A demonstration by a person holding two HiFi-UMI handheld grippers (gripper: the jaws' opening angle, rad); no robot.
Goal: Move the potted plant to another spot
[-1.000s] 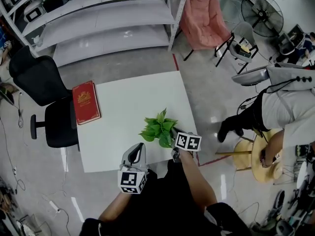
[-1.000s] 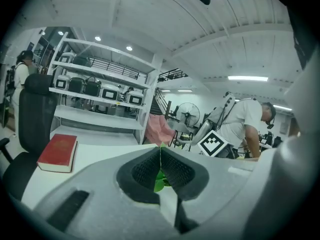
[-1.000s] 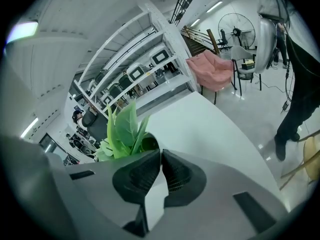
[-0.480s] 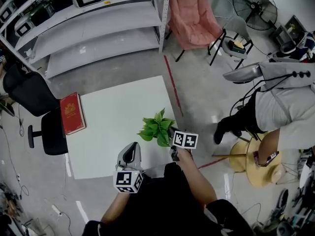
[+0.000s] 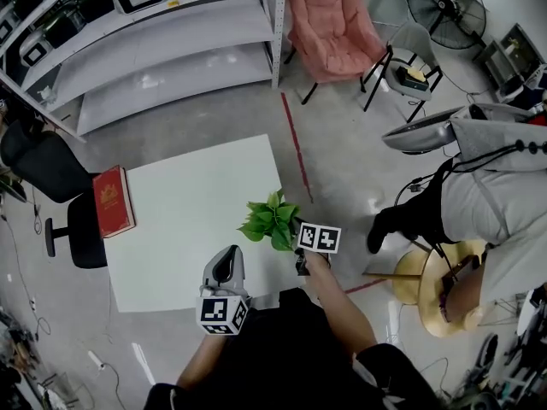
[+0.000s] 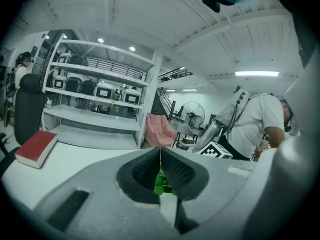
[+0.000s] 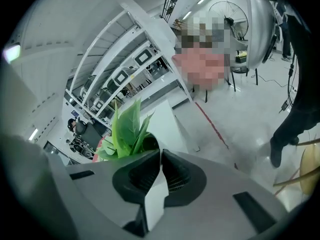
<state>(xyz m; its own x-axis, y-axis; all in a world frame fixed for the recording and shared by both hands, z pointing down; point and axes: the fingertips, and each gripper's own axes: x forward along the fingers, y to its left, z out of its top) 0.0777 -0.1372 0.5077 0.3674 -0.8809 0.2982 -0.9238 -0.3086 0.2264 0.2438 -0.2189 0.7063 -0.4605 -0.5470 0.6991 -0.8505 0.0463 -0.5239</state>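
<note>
The potted plant (image 5: 272, 222) shows as a bunch of green leaves over the right front part of the white table (image 5: 179, 229); its pot is hidden under the leaves in the head view. My right gripper (image 5: 297, 250) is at the plant's right side. In the right gripper view the right gripper (image 7: 160, 153) is shut on a white strip of the pot's rim, with the leaves (image 7: 126, 129) just left of it. My left gripper (image 5: 229, 261) is at the table's front edge, left of the plant, shut with nothing in it. Green leaves (image 6: 161, 183) show behind its shut jaws.
A red book (image 5: 111, 201) lies at the table's left edge, beside a black office chair (image 5: 73, 220). Grey shelving (image 5: 154, 49) and a pink chair (image 5: 329, 24) stand beyond the table. A person in a grey top (image 5: 496, 203) stands by a wooden stool (image 5: 444, 289) at the right.
The plant, held in my right gripper, now sits closer to the table's right edge than a second ago. The table and book have slid left in the view. My left gripper has hardly moved.
</note>
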